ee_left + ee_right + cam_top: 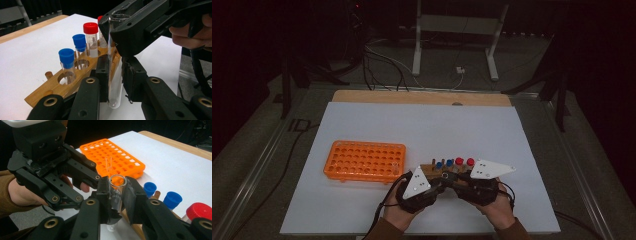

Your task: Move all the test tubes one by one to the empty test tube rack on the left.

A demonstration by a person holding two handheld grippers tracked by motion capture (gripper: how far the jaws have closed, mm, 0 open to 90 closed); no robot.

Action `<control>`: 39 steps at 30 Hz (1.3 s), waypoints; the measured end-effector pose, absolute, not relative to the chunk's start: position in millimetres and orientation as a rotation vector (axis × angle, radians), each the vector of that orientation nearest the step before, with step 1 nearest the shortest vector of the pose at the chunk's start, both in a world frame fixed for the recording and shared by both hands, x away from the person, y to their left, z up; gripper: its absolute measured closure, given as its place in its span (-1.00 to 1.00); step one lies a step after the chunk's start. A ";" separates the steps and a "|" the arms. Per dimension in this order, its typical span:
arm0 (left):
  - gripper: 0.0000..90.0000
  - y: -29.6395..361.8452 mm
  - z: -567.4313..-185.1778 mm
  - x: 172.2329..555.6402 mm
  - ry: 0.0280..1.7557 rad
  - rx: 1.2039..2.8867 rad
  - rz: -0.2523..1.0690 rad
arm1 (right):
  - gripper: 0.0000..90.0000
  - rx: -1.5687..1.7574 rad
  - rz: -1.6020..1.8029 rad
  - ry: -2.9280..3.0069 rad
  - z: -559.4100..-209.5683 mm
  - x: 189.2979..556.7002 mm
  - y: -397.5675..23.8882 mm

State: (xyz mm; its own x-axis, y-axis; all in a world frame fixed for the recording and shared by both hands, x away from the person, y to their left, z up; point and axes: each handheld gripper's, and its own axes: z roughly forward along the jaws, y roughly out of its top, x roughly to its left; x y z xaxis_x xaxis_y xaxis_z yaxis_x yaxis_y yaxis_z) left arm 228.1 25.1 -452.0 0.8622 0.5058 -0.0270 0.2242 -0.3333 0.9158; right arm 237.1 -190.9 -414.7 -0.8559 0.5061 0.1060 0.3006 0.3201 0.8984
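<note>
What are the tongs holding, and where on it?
Both tongs grip one clear, uncapped glass tube: the right tongs near its open top, the left tongs lower down.

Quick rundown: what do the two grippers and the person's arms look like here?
Both are black, two-jaw linkage builds with brass-coloured pivot rivets. The left gripper and the right gripper each carry a pale three-cornered plate with small dots on top. Black cables trail back from them. Brown sleeves cover the forearms; the hands are bare, no gloves.
</note>
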 end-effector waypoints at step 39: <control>0.68 138.5 -429.3 245.3 0.766 1.726 0.507 | -1.00 1.043 1.541 2.105 -406.5 257.0 -253.4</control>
